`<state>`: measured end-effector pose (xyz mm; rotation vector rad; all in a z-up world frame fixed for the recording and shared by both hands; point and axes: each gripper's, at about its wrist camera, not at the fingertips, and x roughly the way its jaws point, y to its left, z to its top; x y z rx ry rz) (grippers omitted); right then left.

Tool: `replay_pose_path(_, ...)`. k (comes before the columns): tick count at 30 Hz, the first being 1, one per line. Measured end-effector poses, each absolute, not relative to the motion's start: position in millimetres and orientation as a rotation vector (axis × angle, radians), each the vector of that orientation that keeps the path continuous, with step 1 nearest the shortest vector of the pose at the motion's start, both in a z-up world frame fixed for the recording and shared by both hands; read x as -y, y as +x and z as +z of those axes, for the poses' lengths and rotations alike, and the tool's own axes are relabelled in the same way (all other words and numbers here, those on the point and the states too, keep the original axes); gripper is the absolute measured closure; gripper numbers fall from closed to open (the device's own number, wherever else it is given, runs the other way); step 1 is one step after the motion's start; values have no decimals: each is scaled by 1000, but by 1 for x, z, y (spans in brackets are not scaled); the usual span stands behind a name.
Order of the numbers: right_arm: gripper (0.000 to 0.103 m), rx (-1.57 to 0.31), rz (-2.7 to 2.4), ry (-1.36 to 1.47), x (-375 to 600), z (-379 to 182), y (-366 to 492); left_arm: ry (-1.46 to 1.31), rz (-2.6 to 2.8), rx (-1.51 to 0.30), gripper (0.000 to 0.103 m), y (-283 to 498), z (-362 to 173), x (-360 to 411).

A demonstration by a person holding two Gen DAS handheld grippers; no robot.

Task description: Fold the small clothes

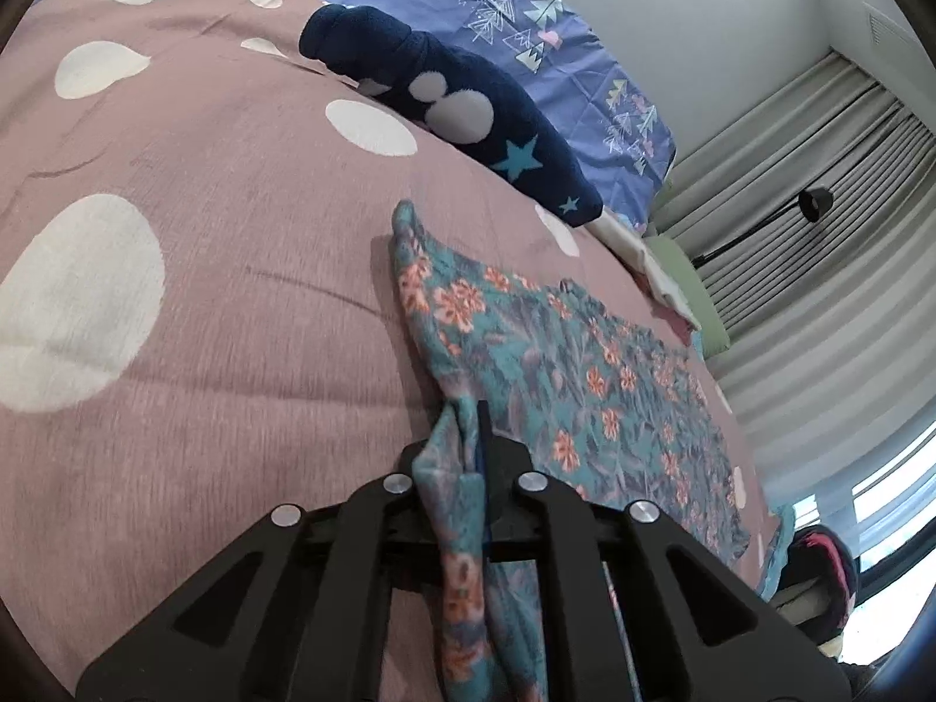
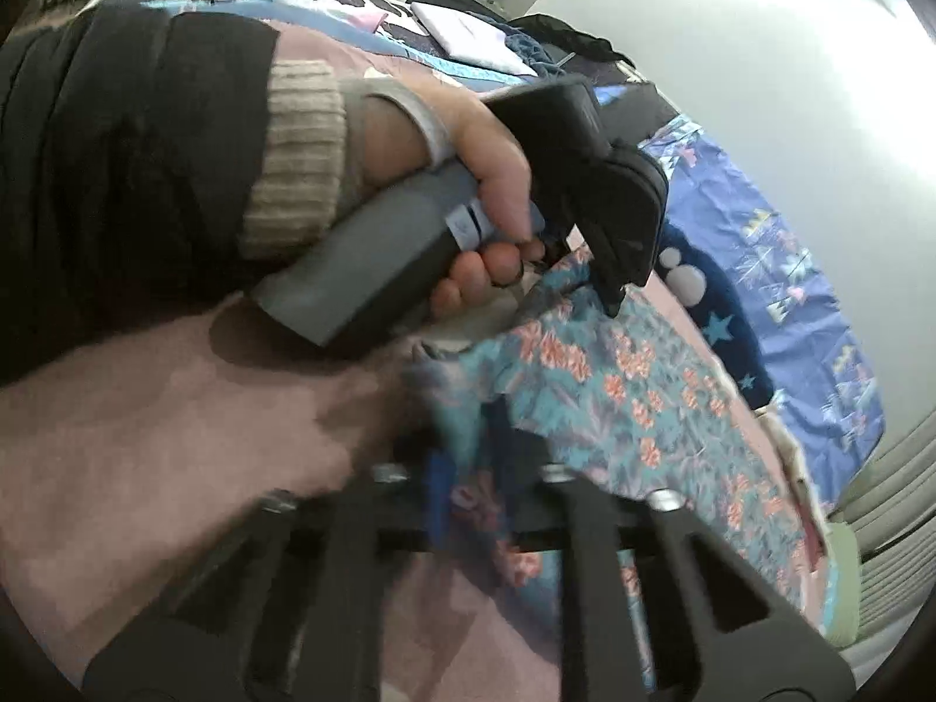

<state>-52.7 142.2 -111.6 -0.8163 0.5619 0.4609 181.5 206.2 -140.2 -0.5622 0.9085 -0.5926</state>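
Observation:
A teal floral garment (image 1: 561, 351) lies spread on the pink polka-dot bedcover (image 1: 234, 292). My left gripper (image 1: 474, 439) is shut on its near edge, with bunched cloth running back between the fingers. In the right wrist view the same garment (image 2: 632, 398) lies ahead. My right gripper (image 2: 474, 444), blurred, is shut on another edge of it. The left gripper (image 2: 611, 298), held in a hand, also shows there, its tip pressed into the garment's far edge.
A navy fleece piece with white and blue shapes (image 1: 468, 111) lies beyond the garment. A purple patterned sheet (image 1: 526, 29) lies behind it by the wall. Folded pale items (image 1: 673, 281) sit at the bed's edge. Curtains (image 1: 819, 175) hang at right.

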Motion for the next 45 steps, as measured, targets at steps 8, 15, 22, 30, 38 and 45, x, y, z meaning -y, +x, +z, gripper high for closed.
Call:
replay_pose_path(8, 98, -517, 492, -857, -142, -116, -68, -602, -607, -869, 98, 173, -140, -212)
replay_pose_path(15, 87, -429, 413, -973, -156, -125, -84, -636, -621, -873, 97, 174, -142, -214)
replay_pose_path(22, 98, -471, 402, -914, -159, -120, -61, -646, -624, -876, 96, 174, -144, -215)
replay_pose_path(30, 94, -469, 437, -869, -149, -114, -63, -651, -629, -873, 96, 174, -144, -216)
replay_pose_path(38, 70, -531, 416, -837, -141, -112, -64, -646, -621, -888, 96, 175, -145, -215)
replay_pose_path(45, 87, -562, 398, -835, -150, -117, -46, -635, -614, -892, 96, 175, -145, -213)
